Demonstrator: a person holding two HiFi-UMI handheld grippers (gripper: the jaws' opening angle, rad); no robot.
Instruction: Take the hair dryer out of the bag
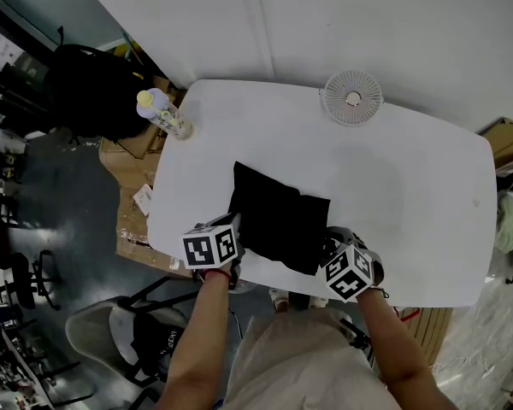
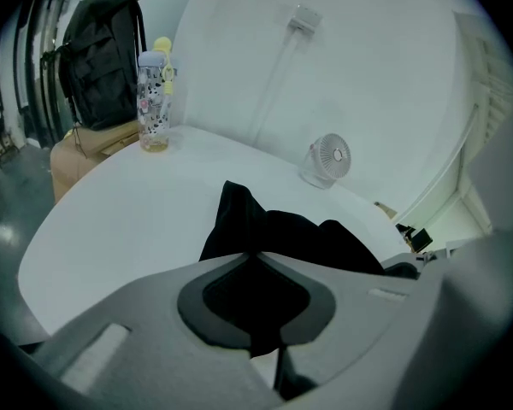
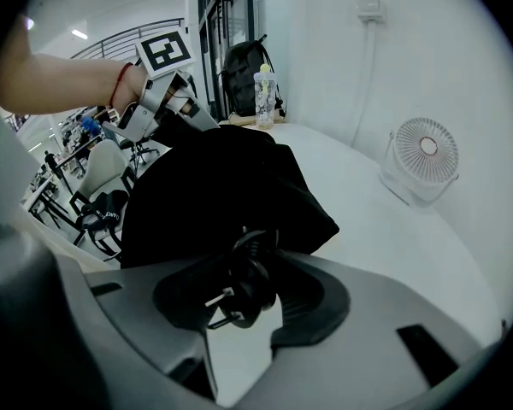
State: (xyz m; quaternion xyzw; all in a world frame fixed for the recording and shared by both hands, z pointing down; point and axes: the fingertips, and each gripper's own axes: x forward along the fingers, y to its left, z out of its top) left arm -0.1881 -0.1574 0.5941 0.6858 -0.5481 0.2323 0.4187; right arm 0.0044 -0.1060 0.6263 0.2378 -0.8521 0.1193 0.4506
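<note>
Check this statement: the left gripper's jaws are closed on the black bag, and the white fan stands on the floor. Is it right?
No. The fan stands on the table, not the floor; the head view shows it. The left gripper does have its jaws closed on the black bag.

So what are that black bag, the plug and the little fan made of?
The bag looks like soft matte black cloth: it sags and creases. The plug is probably black plastic, with bare metal prongs that glint. The fan seems to be smooth white plastic, with a thin ribbed grille.
</note>
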